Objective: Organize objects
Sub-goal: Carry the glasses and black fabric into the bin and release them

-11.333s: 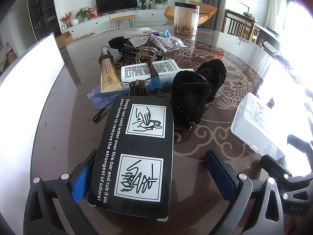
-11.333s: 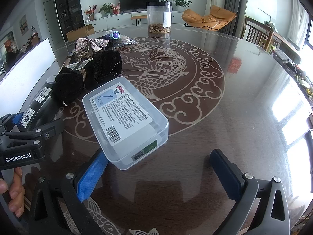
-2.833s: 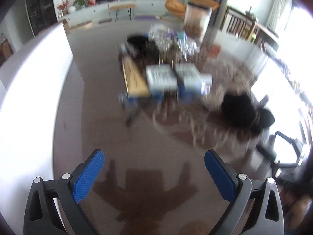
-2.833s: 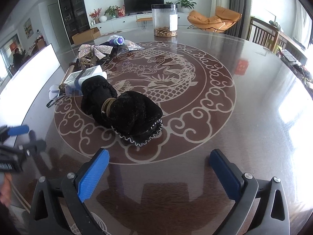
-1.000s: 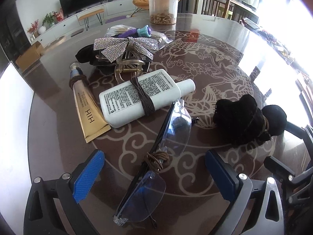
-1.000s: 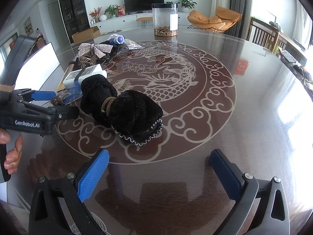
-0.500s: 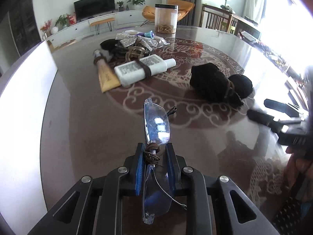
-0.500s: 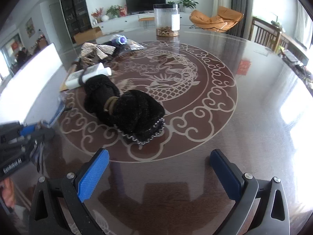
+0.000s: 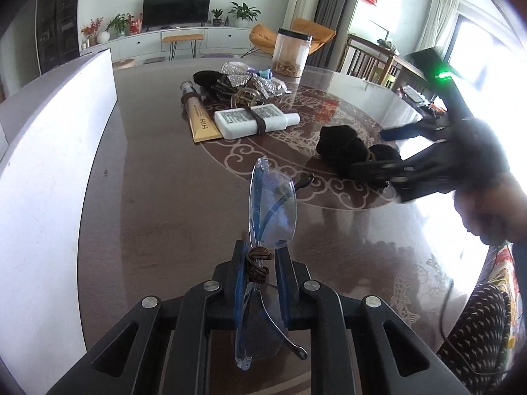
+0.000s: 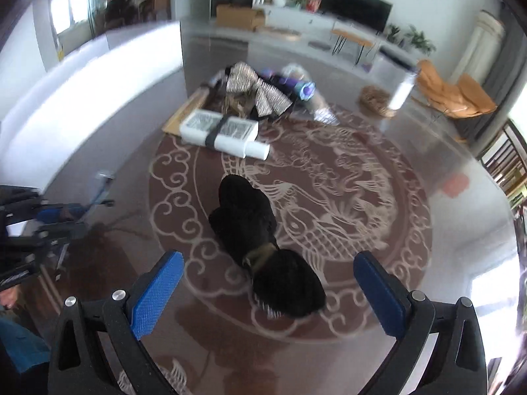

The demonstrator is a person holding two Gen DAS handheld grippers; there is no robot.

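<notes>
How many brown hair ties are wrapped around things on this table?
4 visible: on the glasses in the left tongs, white bottle, gold tube, and black bundle. The cluttered pile may hide more.

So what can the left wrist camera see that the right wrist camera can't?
Only the left wrist view shows the clear blue-framed glasses up close, pinched at their brown cord by the left tool, plus the gold tube.

Only the right wrist view shows the right tool with its blue pads closing around, but not touching, the black fuzzy bundle.

Both show the white bottle with a dark band, the sparkly bow and the patterned table.
</notes>
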